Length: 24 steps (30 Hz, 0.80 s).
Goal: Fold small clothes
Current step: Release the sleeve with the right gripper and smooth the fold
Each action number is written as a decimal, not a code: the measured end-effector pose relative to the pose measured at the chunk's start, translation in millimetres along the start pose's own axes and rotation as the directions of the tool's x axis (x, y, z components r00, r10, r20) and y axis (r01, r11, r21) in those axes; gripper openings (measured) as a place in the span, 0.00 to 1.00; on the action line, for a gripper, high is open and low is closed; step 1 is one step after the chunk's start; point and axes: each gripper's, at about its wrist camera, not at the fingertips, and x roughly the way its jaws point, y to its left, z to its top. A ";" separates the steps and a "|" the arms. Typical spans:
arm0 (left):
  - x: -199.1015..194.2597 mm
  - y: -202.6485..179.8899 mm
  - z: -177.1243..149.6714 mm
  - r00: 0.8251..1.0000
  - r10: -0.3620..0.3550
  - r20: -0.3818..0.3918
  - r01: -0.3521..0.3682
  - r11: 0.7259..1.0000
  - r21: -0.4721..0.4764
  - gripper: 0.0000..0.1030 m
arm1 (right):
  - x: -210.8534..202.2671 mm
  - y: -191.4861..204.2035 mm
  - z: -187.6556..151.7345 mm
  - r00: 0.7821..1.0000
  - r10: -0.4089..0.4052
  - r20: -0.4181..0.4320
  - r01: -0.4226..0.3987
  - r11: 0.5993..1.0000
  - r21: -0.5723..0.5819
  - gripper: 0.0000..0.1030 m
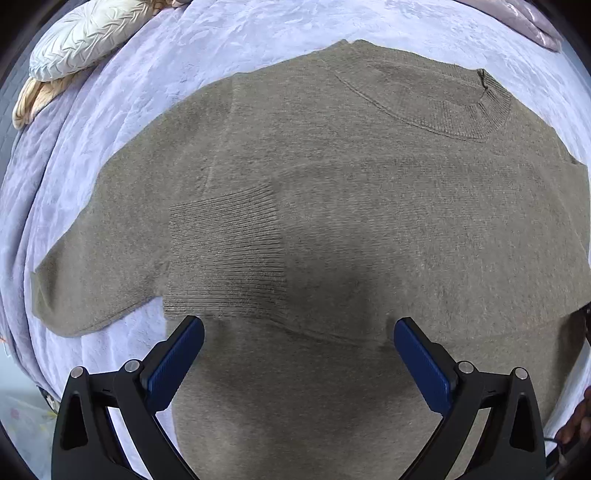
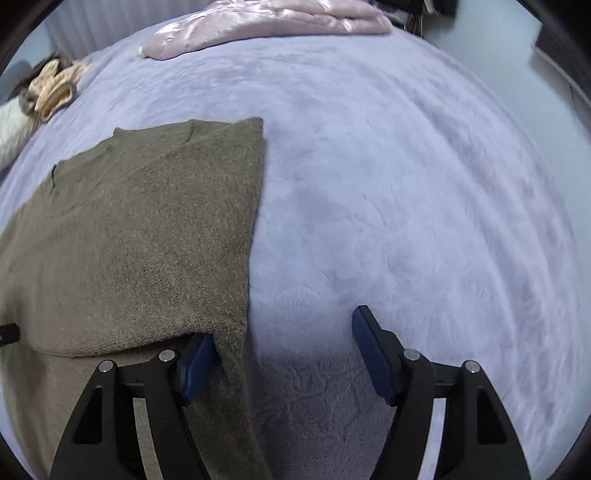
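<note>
An olive-brown knit sweater [image 1: 351,206] lies flat on a lavender blanket, its collar [image 1: 461,107] at the far right and a ribbed cuff [image 1: 225,254] folded in over the body. My left gripper [image 1: 299,332] hovers open above the lower part of the sweater, nothing between its blue pads. In the right wrist view the same sweater [image 2: 140,236] fills the left half, its right side folded to a straight edge. My right gripper [image 2: 284,332] is open at that edge: the left finger [image 2: 195,365] is tucked under a fold of the knit, the right finger [image 2: 373,354] over bare blanket.
The lavender blanket [image 2: 406,203] spreads wide to the right. A pink quilted cover [image 2: 258,22] lies at the far end. A cream pillow [image 1: 85,37] and a beige cloth [image 2: 55,90] sit at the far left. A hand [image 1: 576,424] shows at the right rim.
</note>
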 end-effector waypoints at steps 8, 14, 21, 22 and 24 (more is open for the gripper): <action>2.3 -17.5 3.8 1.000 0.014 -0.002 -0.014 1.000 0.007 1.00 | -56.4 -6.7 -0.2 0.988 0.141 0.070 -0.136 0.989 -0.065 0.75; 9.7 -13.4 11.4 0.999 0.044 -0.010 -0.044 0.999 0.000 1.00 | -70.8 19.8 24.3 0.963 0.248 0.101 -0.225 0.955 -0.195 0.75; 23.9 -9.2 5.2 0.999 0.046 -0.004 -0.046 0.999 0.007 1.00 | 4.7 69.3 36.3 0.948 0.303 -0.095 -0.317 0.911 -0.263 0.75; 26.3 -6.3 2.4 0.999 0.040 -0.007 -0.040 0.999 0.004 1.00 | 15.6 66.5 36.9 0.964 0.246 -0.096 -0.263 0.928 -0.265 0.75; 28.7 1.4 1.0 1.000 0.023 -0.016 -0.023 1.000 -0.007 1.00 | 23.4 53.3 38.8 0.967 0.235 -0.093 -0.251 0.942 -0.223 0.75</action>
